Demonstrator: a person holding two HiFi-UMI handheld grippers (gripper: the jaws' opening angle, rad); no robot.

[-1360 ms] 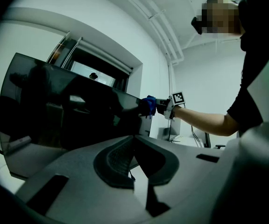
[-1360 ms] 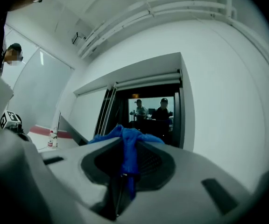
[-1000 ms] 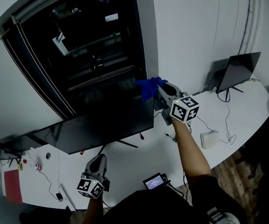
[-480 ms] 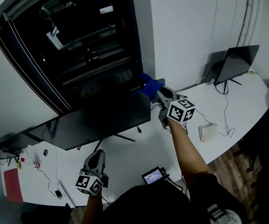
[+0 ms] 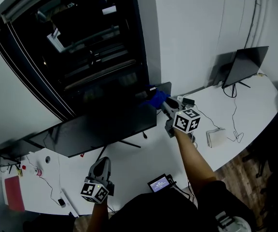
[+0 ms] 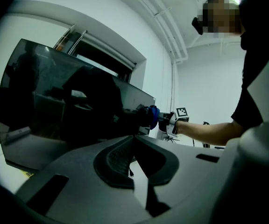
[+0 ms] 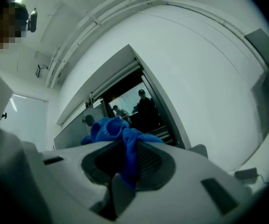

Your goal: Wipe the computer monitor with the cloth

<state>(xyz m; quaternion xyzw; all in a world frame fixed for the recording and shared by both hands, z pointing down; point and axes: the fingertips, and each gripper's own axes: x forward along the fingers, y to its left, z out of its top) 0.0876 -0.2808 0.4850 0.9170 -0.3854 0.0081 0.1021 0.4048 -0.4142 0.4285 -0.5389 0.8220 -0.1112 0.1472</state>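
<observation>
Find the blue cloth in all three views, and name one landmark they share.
Head view: blue cloth at centre, against the computer monitor's upper right corner.
Left gripper view: small, just right of centre, at the monitor's far edge.
Right gripper view: lower centre, pinched in the right hand-held gripper's jaws.
Shared landmark: the monitor, beside the cloth everywhere.

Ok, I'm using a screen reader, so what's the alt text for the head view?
The right gripper holds a blue cloth at the top right corner of a wide dark monitor on a white desk. The left gripper hangs low over the desk's near edge.
</observation>
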